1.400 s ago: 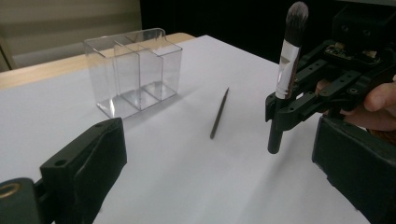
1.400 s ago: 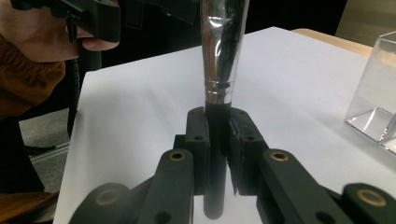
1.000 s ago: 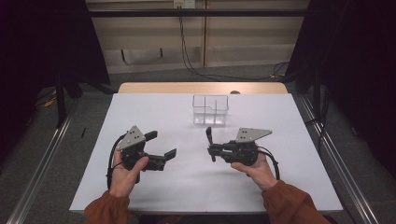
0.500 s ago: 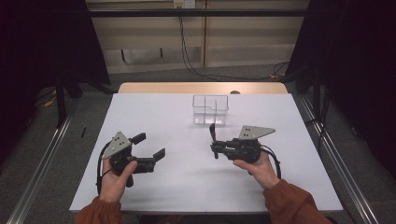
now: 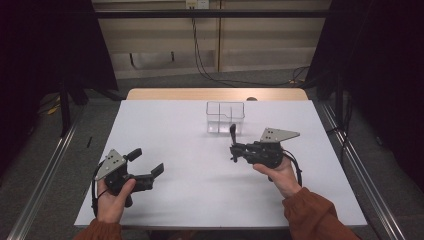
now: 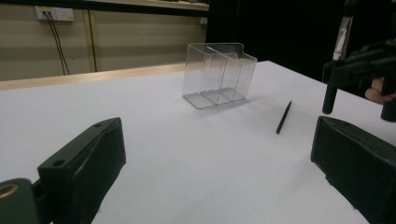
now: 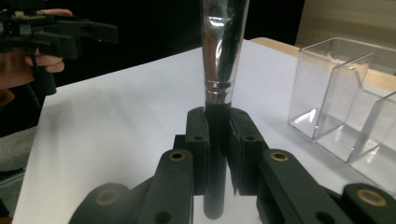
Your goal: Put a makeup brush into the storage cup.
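Note:
A makeup brush (image 5: 232,132) with a black handle and a silver ferrule (image 7: 220,46) stands upright in my right gripper (image 5: 234,150), whose jaws are shut on the handle (image 7: 217,135). The brush is right of the table's middle, just in front of a clear two-compartment container (image 5: 225,117) that looks empty. My left gripper (image 5: 145,163) is held near the front left of the white table (image 5: 200,200), open, with nothing between its jaws (image 6: 219,172). In the left gripper view, the container (image 6: 218,74) is ahead and the brush handle (image 6: 329,99) hangs at the right.
A thin dark sliver (image 6: 283,116) lies on the white sheet between the container and the right gripper; I cannot tell whether it is an object or a shadow. A wooden strip (image 5: 215,94) edges the far side of the table. Metal rails (image 5: 45,180) flank it.
My left gripper has moved left and toward the near edge, staying open. The right gripper has barely moved, and the brush now points more upright.

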`<state>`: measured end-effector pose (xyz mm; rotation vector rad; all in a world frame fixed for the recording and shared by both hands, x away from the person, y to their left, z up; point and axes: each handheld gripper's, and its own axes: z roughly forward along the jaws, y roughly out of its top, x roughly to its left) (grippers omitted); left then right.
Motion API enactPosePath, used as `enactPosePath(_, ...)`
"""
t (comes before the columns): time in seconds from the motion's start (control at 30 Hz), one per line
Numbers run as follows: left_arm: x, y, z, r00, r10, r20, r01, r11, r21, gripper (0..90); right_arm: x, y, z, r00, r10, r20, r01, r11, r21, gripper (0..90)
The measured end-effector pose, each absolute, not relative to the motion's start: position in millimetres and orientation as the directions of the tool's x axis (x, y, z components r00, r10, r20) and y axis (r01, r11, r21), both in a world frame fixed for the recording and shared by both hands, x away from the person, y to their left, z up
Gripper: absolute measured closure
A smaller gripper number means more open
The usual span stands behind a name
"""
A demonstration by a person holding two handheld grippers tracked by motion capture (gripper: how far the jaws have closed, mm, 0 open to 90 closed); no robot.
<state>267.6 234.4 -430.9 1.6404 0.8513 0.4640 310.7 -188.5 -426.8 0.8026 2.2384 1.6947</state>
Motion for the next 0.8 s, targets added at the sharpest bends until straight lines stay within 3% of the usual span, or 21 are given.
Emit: enactPosePath(0.8, 254.7, 242.8, -438.9, 0.632, 0.767, -0.113, 0.277, -0.088, 0.957, 2.3, 348.3, -204.9, -403.5, -0.759, 0.640, 0.116, 0.250, 0.122, 0.961, 79.9)
